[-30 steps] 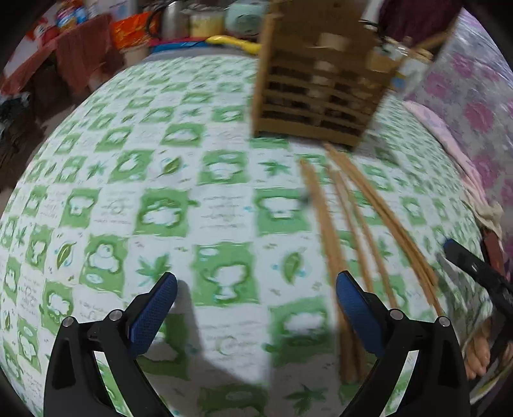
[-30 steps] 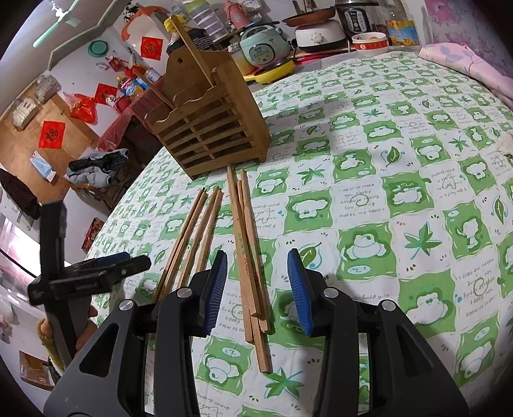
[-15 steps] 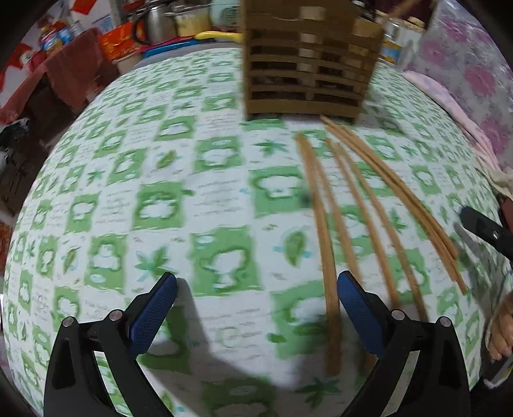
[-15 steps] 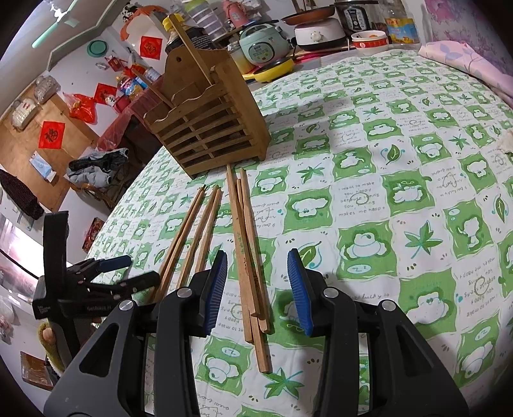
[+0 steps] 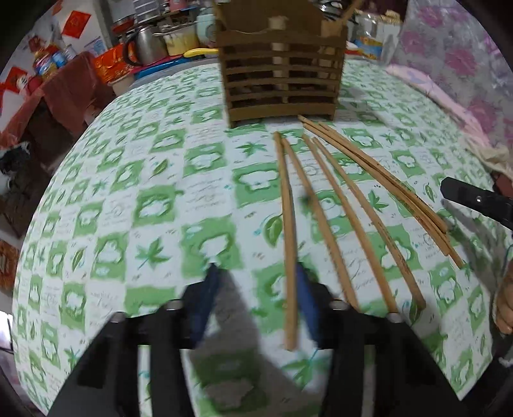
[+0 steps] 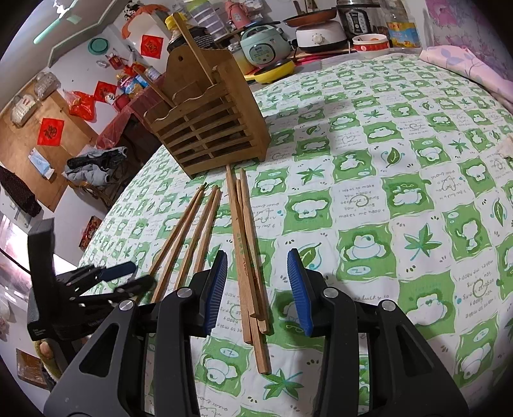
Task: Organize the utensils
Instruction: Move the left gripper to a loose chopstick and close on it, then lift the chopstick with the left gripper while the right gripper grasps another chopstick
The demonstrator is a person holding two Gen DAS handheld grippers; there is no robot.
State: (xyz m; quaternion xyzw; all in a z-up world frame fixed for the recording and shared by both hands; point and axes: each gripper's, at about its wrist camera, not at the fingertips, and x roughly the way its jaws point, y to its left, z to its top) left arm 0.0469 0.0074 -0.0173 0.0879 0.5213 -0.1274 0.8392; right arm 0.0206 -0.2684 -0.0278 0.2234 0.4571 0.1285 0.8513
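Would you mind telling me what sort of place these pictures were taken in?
Most likely a home kitchen or dining area. A rice cooker and a pan stand on a cluttered counter behind a table with a green patterned tablecloth, where a wooden utensil holder and chopsticks sit.

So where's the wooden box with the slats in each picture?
Left wrist view: the wooden box stands top centre, at the far ends of the chopsticks.
Right wrist view: the box is upper left, tilted, with sticks standing in it.
Shared landmark: the green-and-white tablecloth.
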